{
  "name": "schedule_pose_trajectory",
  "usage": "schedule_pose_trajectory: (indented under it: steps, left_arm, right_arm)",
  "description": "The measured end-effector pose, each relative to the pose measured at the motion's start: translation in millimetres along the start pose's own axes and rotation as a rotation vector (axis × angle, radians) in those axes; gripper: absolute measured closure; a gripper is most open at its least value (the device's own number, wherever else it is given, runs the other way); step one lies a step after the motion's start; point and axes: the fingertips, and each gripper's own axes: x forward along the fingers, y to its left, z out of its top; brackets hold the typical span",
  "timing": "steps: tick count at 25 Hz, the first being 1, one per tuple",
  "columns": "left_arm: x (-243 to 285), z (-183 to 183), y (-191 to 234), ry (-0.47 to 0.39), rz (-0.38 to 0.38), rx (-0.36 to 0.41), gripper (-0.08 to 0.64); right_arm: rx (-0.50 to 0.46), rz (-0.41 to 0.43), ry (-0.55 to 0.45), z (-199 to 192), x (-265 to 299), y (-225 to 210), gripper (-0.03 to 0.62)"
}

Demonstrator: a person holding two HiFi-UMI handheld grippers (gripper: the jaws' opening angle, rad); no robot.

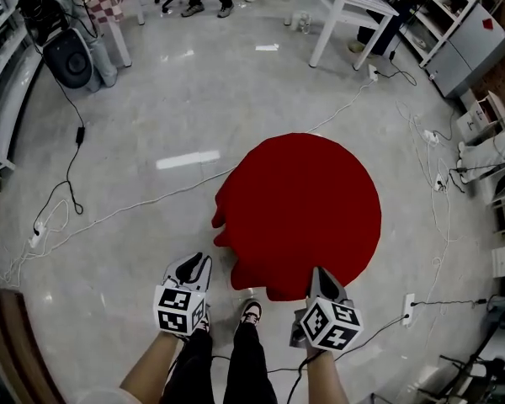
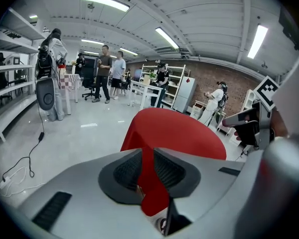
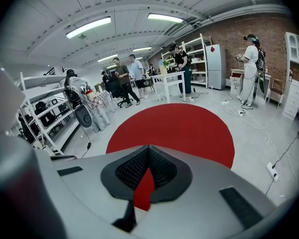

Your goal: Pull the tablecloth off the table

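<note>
- Red tablecloth (image 1: 307,200): it is lying spread as a round disc over the table, which it is hiding entirely. Its near hem, on your side, is bunching into loose folds toward the left.
- Left gripper (image 2: 147,166): you are pinching a thick fold of that hem. The jaws are standing slightly apart, with red cloth filling the gap from pad to pad.
- Right gripper (image 3: 148,171): you are clamping a thinner pleat. The jaws are pressing together on it, and a red tab is showing below the pads.
- Handling, as a judgement: the cloth is looking light, soft and limp. It is likely to gather and slide rather than travel as a flat sheet. The hem, with the two holds apart, is looking like the best place to take it.
- Count: one tablecloth and two grippers, both gripping it.
</note>
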Motion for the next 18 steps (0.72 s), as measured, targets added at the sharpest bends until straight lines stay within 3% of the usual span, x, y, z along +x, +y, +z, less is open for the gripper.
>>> schedule_pose_trajectory:
  steps: [8,14,18]
  left_arm:
    - [38,-38,4,0.082,-0.142,0.062,0.385]
    - [55,-43,9,0.054,-0.195,0.068,0.330]
    - [70,-52,8,0.079,-0.237,0.130,0.281]
  right_arm:
    - [0.004,-0.017,0.037,-10,14,-8,0.568]
    - [0.017,-0.021,0.072,-23,30,-11,0.568]
    - [0.025,-0.020,0.074,-26,41,-9,0.568]
